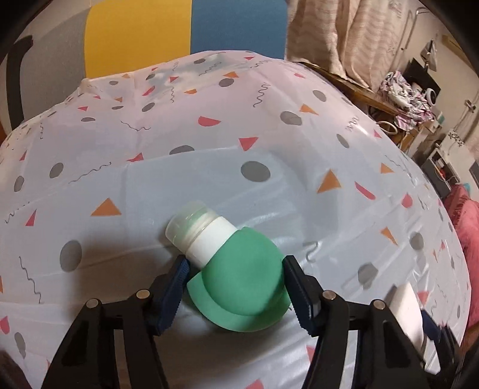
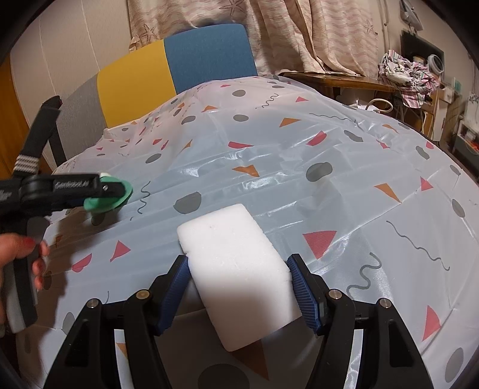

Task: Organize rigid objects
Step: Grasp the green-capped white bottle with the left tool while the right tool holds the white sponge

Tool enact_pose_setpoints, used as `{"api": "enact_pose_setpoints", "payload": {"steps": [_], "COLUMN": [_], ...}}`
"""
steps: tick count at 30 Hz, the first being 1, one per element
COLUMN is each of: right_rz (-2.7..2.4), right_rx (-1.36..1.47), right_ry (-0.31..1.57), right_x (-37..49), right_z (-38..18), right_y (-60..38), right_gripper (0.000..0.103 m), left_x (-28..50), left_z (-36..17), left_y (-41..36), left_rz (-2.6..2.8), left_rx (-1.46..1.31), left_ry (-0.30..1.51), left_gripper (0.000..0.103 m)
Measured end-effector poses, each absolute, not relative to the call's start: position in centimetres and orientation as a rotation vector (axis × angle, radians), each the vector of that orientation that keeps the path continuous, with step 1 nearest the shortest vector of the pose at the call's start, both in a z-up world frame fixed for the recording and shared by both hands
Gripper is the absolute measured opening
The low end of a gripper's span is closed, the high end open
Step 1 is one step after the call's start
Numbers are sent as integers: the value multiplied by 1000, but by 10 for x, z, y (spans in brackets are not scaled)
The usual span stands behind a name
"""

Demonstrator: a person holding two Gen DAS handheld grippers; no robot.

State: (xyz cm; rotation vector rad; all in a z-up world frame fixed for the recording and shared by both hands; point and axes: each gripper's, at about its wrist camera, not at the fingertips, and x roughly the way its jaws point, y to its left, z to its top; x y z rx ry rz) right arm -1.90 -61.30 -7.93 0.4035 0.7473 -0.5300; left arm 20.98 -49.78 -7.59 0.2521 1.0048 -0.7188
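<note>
A green squeeze bottle (image 1: 242,287) with a white collar and clear cap lies tilted, cap pointing away — pinched at its sides. A white foam block (image 2: 236,269) — rectangular, held likewise, angled upward.

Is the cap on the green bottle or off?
On. The clear cap covers the neck of the green bottle, held in the left tool.

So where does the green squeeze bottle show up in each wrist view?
Left wrist: green squeeze bottle at bottom centre, between the left gripper fingers.
Right wrist: green squeeze bottle at the left edge, in the left gripper.
Shared landmark: yellow-and-blue chair back behind the patterned tablecloth.
</note>
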Motion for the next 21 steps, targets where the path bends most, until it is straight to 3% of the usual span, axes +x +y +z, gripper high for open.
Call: {"api": "enact_pose_setpoints", "payload": {"steps": [10, 11, 14, 21], "right_rz": [-533, -533, -533, -536], "right_rx": [400, 400, 399, 392], "right_ry": [747, 747, 747, 749], "right_x": [-18, -18, -18, -19], "right_z": [-79, -80, -79, -80], "right_y": [-613, -613, -613, -613], "right_gripper": [68, 68, 68, 68], "left_x": [170, 169, 171, 179], "left_z": [-79, -80, -76, -69], "left_y": [-470, -469, -460, -463], "left_rz": [-851, -845, -780, -705], "left_rx": [336, 332, 264, 98], "left_ry": [975, 982, 982, 1054], "left_gripper": [67, 69, 88, 88]}}
